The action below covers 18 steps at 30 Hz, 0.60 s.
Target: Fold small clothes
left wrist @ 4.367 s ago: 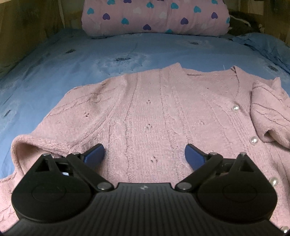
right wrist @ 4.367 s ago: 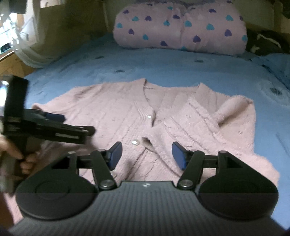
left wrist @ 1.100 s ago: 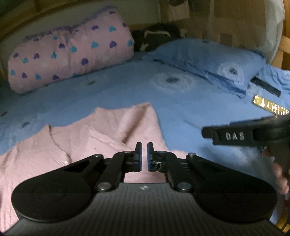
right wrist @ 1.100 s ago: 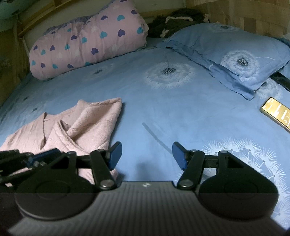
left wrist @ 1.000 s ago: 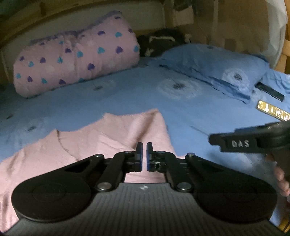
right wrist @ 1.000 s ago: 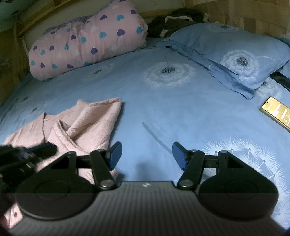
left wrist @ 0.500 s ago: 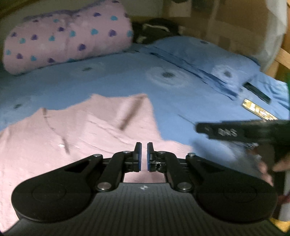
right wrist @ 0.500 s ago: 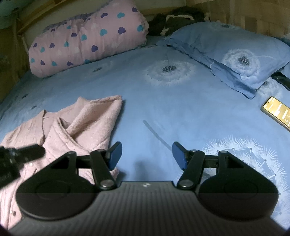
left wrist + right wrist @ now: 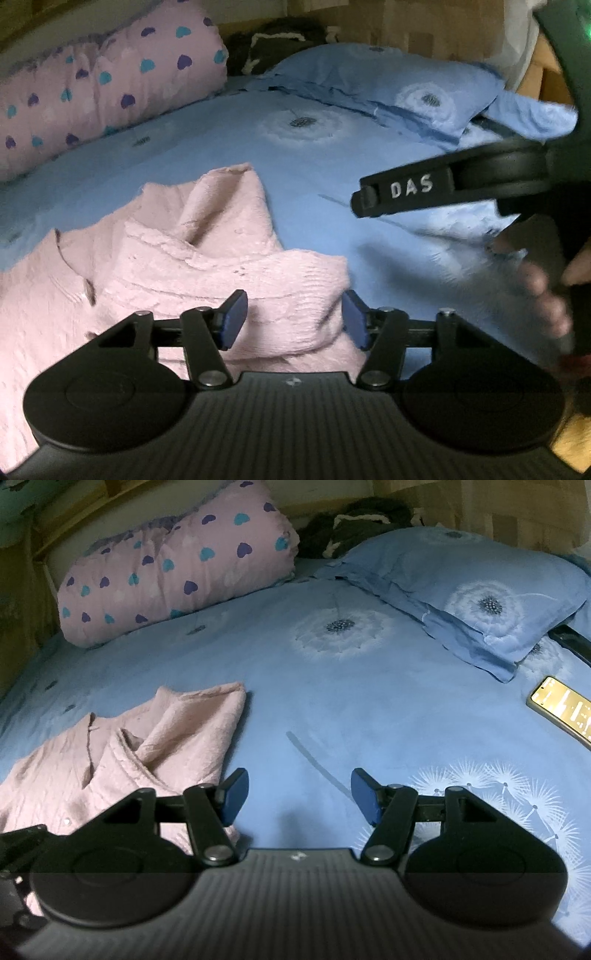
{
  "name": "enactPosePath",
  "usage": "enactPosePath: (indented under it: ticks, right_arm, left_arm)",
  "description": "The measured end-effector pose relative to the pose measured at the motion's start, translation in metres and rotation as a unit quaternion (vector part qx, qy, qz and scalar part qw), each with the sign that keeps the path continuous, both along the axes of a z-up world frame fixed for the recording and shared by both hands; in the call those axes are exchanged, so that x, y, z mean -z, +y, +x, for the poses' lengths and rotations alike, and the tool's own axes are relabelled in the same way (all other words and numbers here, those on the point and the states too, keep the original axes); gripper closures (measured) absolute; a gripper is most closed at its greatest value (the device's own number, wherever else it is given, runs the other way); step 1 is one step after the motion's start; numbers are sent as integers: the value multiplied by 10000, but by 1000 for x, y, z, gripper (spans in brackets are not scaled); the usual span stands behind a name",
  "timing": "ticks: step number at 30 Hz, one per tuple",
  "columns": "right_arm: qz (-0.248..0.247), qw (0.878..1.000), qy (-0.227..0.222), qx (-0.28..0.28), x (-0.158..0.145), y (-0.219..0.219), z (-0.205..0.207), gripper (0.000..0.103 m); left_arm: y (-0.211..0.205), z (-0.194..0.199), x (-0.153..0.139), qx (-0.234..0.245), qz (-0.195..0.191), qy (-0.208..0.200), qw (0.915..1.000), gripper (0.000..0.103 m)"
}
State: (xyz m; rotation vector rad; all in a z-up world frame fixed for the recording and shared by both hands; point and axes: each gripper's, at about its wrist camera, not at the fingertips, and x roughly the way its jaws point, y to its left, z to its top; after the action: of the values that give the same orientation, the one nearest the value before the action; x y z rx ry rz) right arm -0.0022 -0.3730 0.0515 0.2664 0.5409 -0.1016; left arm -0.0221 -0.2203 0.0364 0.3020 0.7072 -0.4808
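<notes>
Pink knitted cardigan (image 9: 207, 258) lies crumpled on the near left of the blue dandelion-print bedsheet (image 9: 332, 701). Left gripper (image 9: 293, 319), jaws just parted, straddles its folded sleeve ungripped; right gripper (image 9: 299, 794) gapes empty.

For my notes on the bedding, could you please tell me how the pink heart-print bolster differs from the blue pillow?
The bolster is pink with blue and purple hearts; the pillow is blue with white dandelion heads. The bolster is a plump roll at the back left; the pillow lies flatter, at the right. Both rest on the blue bedsheet, and neither touches the pink cardigan.
</notes>
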Motion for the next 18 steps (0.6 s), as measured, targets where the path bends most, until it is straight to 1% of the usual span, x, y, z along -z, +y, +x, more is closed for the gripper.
enactPosePath:
  ticks: [1, 2, 3, 4, 8, 13, 18]
  right_arm:
    - [-9, 10000, 1, -13, 0, 1, 0, 40]
    - [-14, 10000, 4, -18, 0, 0, 0, 40]
    - [-17, 10000, 9, -19, 0, 0, 0, 40]
    - [-14, 10000, 11, -17, 1, 0, -1, 40]
    - [-10, 10000, 4, -20, 0, -1, -1, 40]
    - [-36, 10000, 16, -65, 0, 1, -1, 40]
    - [-39, 10000, 49, -75, 1, 3, 1, 40]
  left_arm:
    - [0, 1, 2, 19, 86, -1, 10000, 82]
    - [1, 3, 3, 61, 49, 75, 9999, 90]
    - [3, 4, 3, 38, -37, 120, 9999, 92]
    - [5, 3, 1, 23, -68, 79, 9999, 94]
    - [16, 2, -13, -75, -172, -248, 9995, 96]
    - [43, 6, -39, -464, -291, -670, 9962, 97]
    - [89, 19, -61, -999, -195, -1033, 9894, 97]
